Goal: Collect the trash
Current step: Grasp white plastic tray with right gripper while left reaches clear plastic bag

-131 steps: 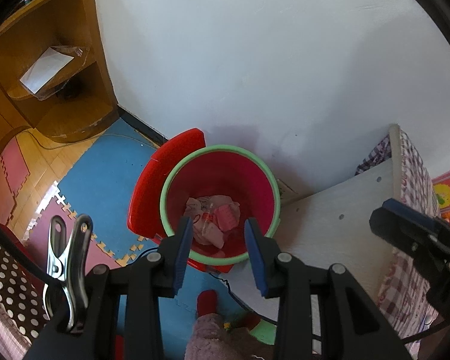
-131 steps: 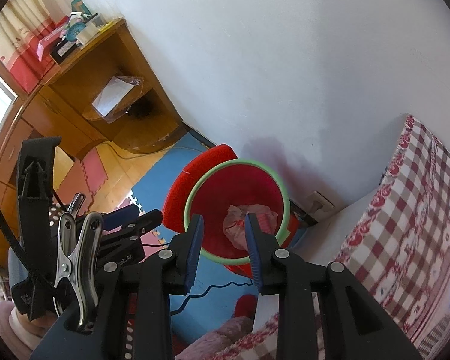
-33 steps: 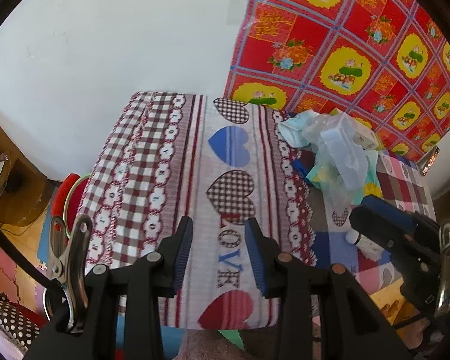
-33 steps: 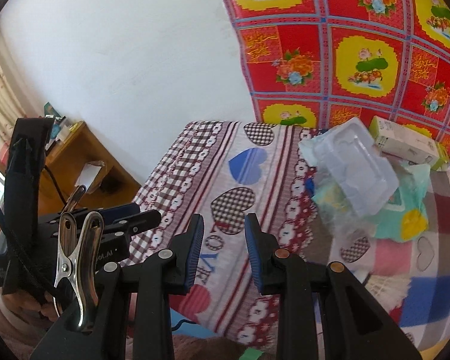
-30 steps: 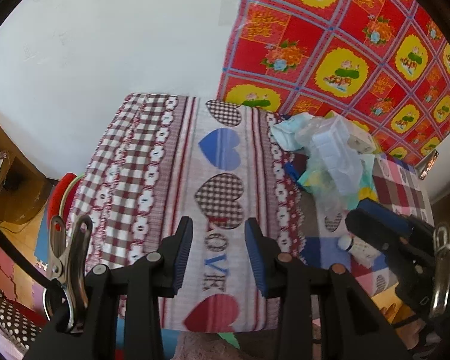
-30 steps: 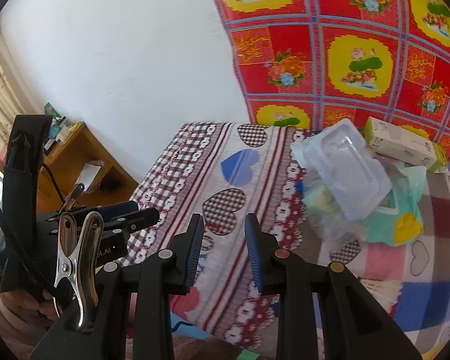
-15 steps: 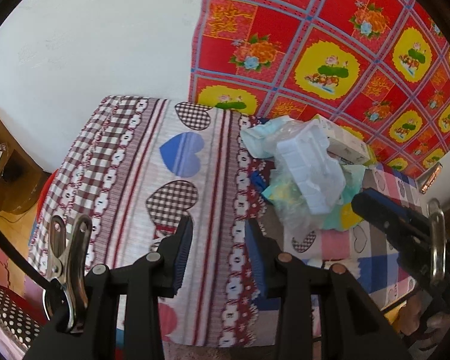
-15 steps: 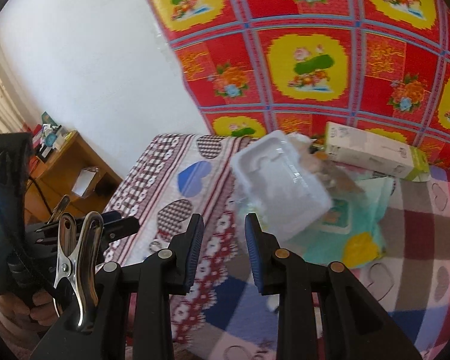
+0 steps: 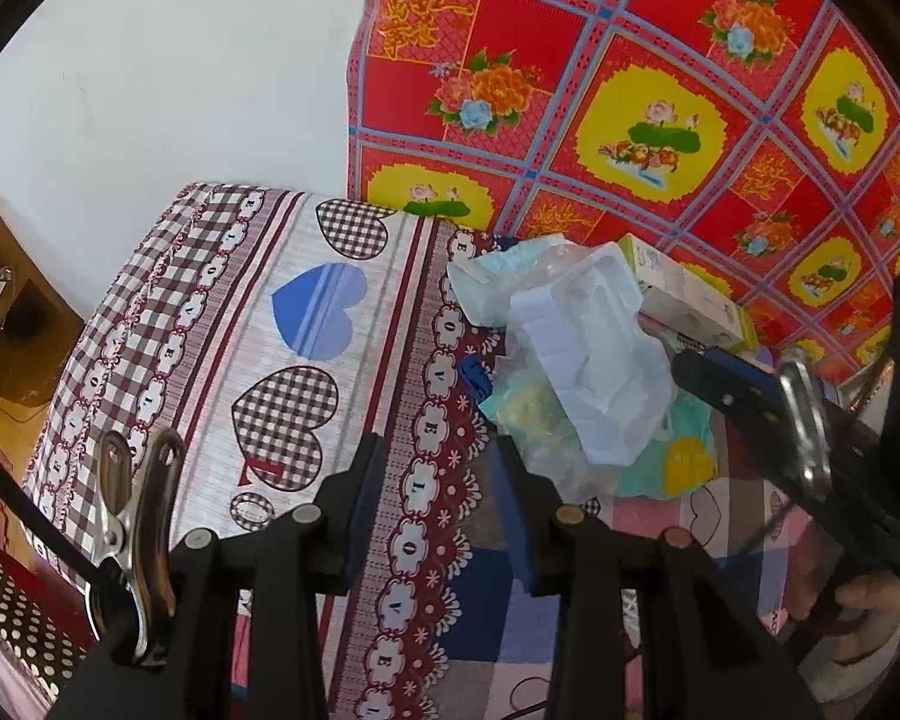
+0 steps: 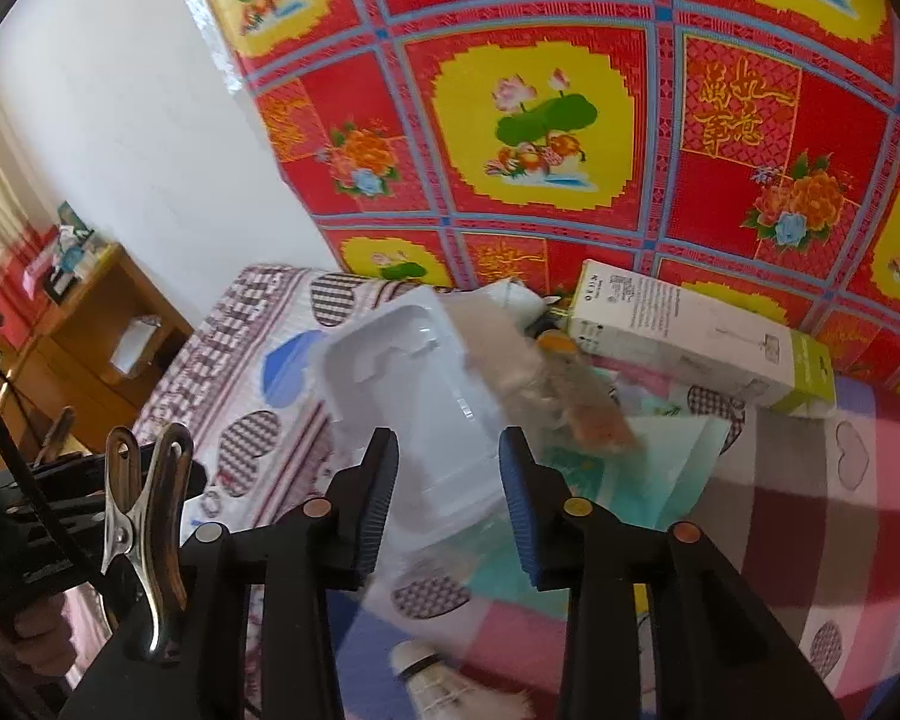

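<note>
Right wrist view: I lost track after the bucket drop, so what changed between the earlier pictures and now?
Both tools swung from the red bucket to the bed. The right tool has just been opening its jaws and now frames the clear plastic tray, not gripping it. The left tool is open and empty. The trash pile lies undisturbed.

Blurred brownish scrap (image 10: 561,396) beside plastic tray (image 10: 414,396); shuttlecock (image 10: 444,687) edge-cropped.

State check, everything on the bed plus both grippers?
left gripper: open, empty, over the bedsheet
right gripper: open, jaws just widened, nothing pinched, aimed at the tray
clear plastic tray: tilted, atop the trash pile
white-green carton: lying flat, closed
teal plastic bag: crumpled, under the tray
shuttlecock: lying on its side
</note>
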The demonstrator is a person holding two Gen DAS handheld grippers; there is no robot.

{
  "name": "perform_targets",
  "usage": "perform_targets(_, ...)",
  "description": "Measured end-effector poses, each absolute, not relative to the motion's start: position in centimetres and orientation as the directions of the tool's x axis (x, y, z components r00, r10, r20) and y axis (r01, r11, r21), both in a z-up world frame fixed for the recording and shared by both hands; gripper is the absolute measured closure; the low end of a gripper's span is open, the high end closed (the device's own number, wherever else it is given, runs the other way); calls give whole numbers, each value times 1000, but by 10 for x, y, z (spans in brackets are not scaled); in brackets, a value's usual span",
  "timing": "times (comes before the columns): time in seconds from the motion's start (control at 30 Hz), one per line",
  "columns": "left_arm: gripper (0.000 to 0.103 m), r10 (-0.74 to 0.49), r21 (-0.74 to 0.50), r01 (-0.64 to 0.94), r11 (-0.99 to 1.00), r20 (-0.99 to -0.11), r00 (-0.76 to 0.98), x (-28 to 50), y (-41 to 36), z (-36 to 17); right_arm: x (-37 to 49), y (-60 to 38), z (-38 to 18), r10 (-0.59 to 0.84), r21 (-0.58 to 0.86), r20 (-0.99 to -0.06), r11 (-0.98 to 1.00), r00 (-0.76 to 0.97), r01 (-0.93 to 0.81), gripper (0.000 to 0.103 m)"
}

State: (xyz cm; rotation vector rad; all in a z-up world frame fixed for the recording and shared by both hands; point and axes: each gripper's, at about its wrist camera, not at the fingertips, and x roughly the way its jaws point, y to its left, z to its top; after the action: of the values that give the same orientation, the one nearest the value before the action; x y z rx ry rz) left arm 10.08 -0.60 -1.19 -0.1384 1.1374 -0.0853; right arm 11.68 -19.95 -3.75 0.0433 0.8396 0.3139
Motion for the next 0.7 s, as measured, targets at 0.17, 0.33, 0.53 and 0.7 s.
perform_targets(0.17,65,-119,-141,-23,990,-904,411,106,-12,-18,138,-200,-49,302,153,-745,945,594,-288,66)
perform_targets(0.33,65,-106,-133,-38,990,-908,406,111,-15,-25,156,-196,-62,319,160,-765,935,560,-315,66)
perform_targets(0.53,65,-105,-131,-40,991,-912,397,117,-18,-32,163,-194,-68,355,182,-767,919,535,-350,75)
perform_targets(0.7,65,-113,-134,-28,991,-914,390,121,-24,-36,159,-201,-65,369,199,-742,919,560,-341,93)
